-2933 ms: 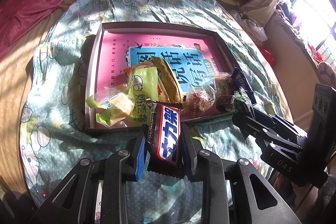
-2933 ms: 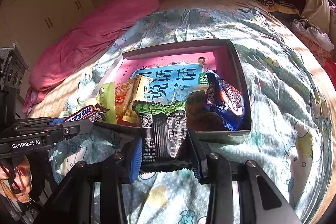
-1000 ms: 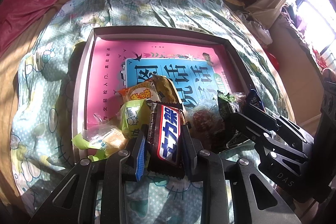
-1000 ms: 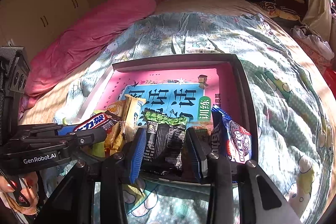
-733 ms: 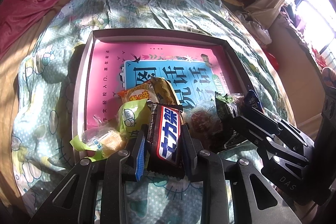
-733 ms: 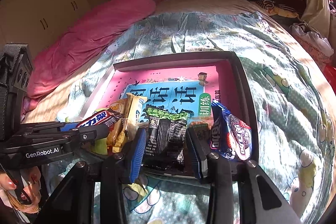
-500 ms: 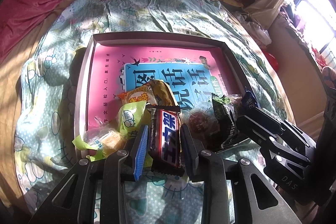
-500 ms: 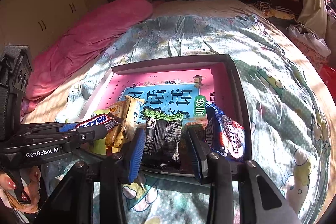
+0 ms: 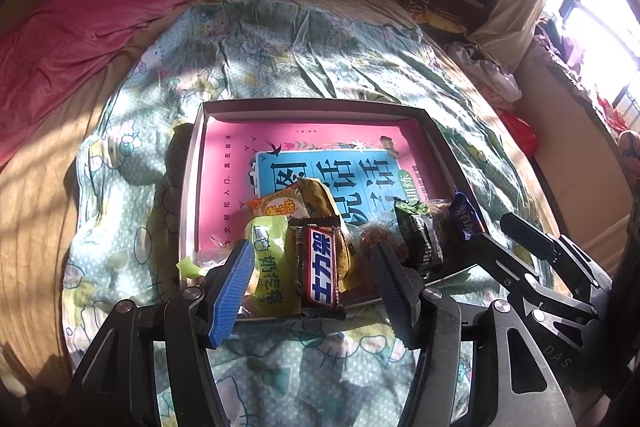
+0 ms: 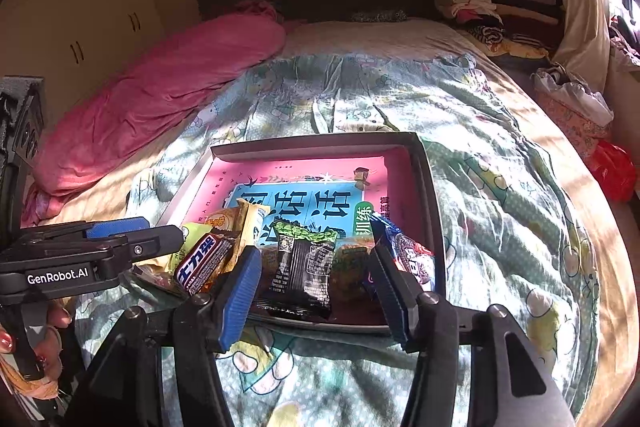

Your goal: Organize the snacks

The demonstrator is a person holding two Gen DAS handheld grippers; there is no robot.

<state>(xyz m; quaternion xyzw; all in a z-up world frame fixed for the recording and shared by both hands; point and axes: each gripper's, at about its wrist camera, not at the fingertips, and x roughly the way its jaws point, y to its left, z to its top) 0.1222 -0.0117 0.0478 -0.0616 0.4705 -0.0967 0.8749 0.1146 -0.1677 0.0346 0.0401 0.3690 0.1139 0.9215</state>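
Across most of both views, a bed (image 9: 280,39) under a pale green cartoon sheet, pink quilt (image 9: 92,11) at upper left. At centre, a shallow grey tray (image 9: 190,187) with a pink and blue book (image 9: 340,163) flat inside as a liner. Along the tray's near edge, low in frame, a loose heap of about 6 snacks. In the left view: a yellow-green packet (image 9: 272,267) leaning on the near rim, an orange-yellow pack (image 9: 296,203) behind it, a brown bar (image 9: 320,267) with red, white and blue lettering lying on top. In the right view: a black packet (image 10: 304,267) with a green top edge, propped against the near wall, and a blue cookie pack (image 10: 404,255) at lower right by the side wall. Left gripper (image 9: 312,283) spread wide, just opened, bar between the pads but clear of both, so nothing held. Right gripper (image 10: 316,283) likewise freshly parted, astride the black packet without contact, empty. Likely trouble: bar and yellow-green packet perched at the rim, apt to slide out onto the sheet if a retreating finger catches a crinkled wrapper end. Soft bedding under the tray, so a knock could tip it. Black packet standing half upright, liable to topple onto its neighbours. Wrappers glossy and slippery, glare from the window at upper right hiding edges.
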